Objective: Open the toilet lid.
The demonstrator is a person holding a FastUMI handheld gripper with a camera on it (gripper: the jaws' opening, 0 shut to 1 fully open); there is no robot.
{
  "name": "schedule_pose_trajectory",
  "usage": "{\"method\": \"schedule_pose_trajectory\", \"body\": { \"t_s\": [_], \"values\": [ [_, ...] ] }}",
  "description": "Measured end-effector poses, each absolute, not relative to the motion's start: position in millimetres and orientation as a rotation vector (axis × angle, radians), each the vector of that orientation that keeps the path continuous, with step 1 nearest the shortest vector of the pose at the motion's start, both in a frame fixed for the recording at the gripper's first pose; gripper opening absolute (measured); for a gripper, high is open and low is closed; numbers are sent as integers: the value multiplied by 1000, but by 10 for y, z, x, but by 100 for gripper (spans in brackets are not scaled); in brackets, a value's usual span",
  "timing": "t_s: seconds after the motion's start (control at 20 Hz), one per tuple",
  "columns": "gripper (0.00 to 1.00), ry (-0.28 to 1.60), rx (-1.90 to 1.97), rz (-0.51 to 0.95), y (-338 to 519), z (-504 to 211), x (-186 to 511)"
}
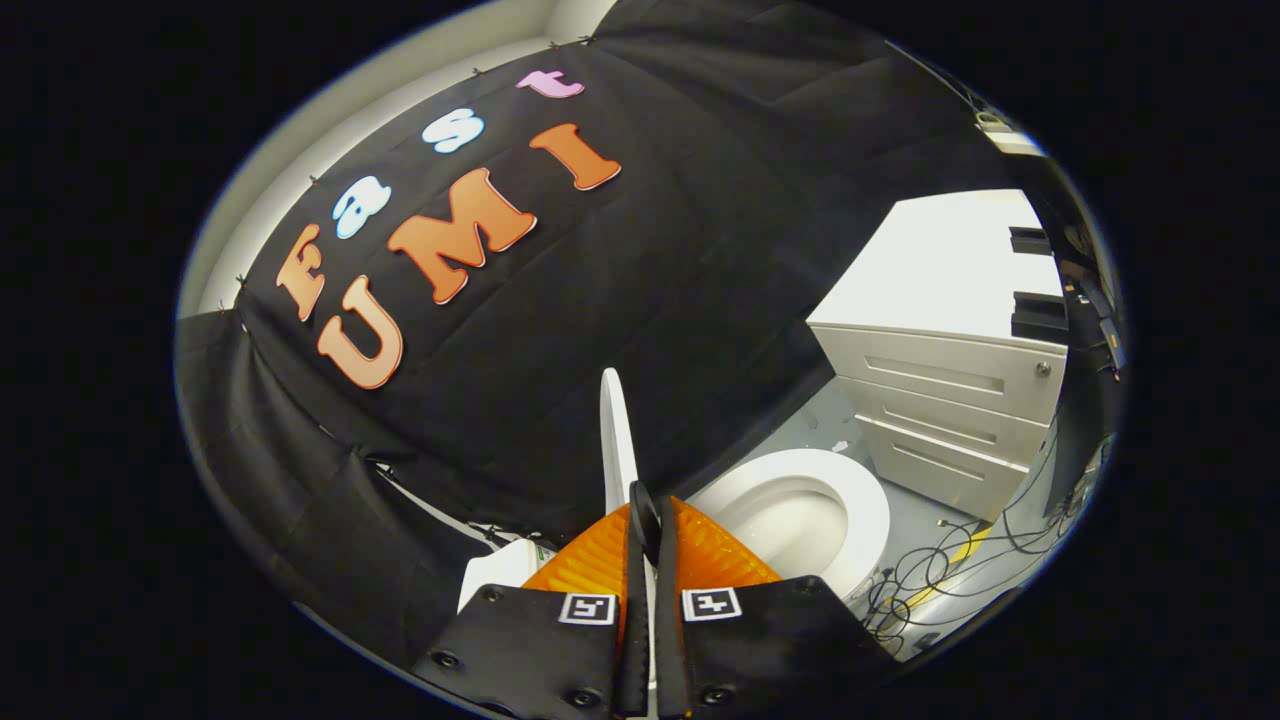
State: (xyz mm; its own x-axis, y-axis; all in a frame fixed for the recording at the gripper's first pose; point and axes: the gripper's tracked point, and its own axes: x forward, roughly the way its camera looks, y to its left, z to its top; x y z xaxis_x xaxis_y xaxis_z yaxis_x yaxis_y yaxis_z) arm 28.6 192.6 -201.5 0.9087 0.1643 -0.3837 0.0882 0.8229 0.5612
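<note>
The white toilet lid (616, 430) stands raised, nearly upright and edge-on, rising from between my fingers toward the black cloth wall. My gripper (646, 520) is shut on the lid's rim, with both fingers pressed close on the thin edge. Just to the right of the fingers lies the open toilet bowl with its white seat (865, 500) down. The lid's lower part and hinge are hidden behind my fingers.
A white drawer cabinet (950, 400) stands beyond the bowl on the right. Loose cables (930, 580) lie on the grey floor beside the toilet. The white cistern top (495, 580) shows left of my fingers, against the black cloth wall.
</note>
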Motion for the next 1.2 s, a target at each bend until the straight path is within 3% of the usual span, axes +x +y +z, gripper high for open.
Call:
{"method": "schedule_pose_trajectory", "body": {
  "t_s": [1.2],
  "values": [
    [11, 365, 108, 345, 4049, -1276, -208]
  ]
}}
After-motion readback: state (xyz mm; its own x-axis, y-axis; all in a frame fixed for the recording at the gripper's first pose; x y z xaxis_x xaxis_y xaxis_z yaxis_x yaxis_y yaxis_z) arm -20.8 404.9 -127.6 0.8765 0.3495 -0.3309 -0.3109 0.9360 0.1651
